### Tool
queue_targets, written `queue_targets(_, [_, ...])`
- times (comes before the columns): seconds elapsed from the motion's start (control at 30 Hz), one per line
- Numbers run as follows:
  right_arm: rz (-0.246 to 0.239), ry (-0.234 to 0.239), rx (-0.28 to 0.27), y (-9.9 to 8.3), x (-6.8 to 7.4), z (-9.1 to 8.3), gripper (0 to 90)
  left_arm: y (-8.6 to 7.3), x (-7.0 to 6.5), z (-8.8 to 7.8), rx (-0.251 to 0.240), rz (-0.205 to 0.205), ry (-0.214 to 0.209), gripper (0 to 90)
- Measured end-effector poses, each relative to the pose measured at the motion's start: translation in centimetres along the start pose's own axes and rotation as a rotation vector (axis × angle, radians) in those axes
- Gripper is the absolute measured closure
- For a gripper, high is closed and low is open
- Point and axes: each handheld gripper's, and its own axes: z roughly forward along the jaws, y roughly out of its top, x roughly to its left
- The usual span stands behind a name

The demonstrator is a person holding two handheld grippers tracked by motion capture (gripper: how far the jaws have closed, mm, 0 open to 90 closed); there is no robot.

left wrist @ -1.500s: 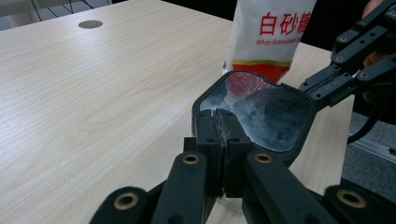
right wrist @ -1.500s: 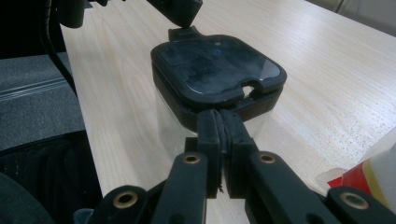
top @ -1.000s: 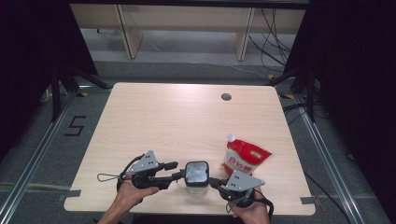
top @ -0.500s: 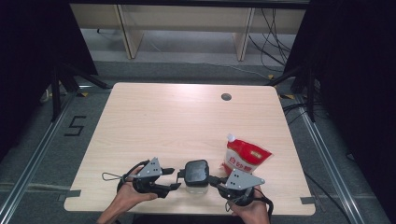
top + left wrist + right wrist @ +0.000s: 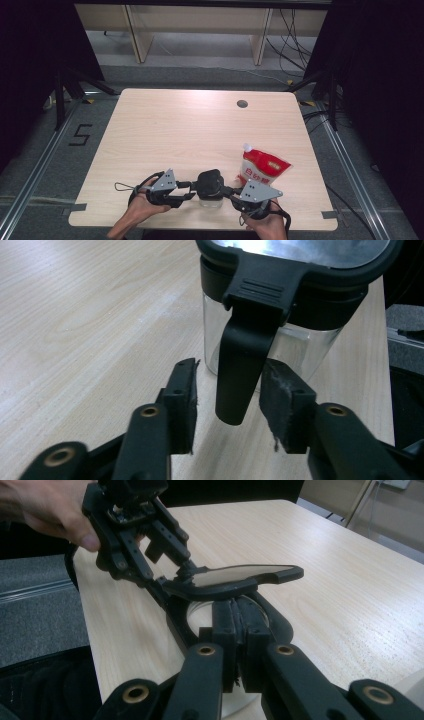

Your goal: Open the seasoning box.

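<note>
At the lower centre of the high view, a clear glass jar with a black plastic hinged lid stands on the pale wooden desk near its front edge, between the two hands. The right gripper is pressed together on a black part at the jar's rim and steadies the jar from that side. The left gripper is spread, its jaws just now closing in, with the lid's black latch tab hanging between the pads, which do not yet press on it. To do this well, the left gripper should probably centre on the lower end of the tab, close squarely so that the tab does not slip sideways, and move it only while the right gripper keeps the jar from tipping or sliding. Right of the jar lies a red and white spouted pouch; it carries printed characters, too small to read.
</note>
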Motion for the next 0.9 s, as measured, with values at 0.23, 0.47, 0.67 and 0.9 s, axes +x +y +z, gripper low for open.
queue_targets(0.23, [0.009,0.002,-0.024,0.8,0.2,0.3,88.5,0.1,-0.3,0.0,0.014,0.031,0.016,73.3])
queue_targets(0.47, [-0.007,0.018,-0.035,2.0,0.6,0.9,88.5,0.2,-0.9,0.0,0.028,0.034,0.060,74.0])
queue_targets(0.67, [-0.017,0.011,-0.059,2.8,1.1,1.5,88.6,0.4,-1.2,0.1,0.040,0.030,0.085,74.3])
queue_targets(0.9, [-0.027,0.027,-0.067,3.8,1.4,2.3,88.6,0.4,-1.2,0.1,0.047,0.046,0.078,74.3])
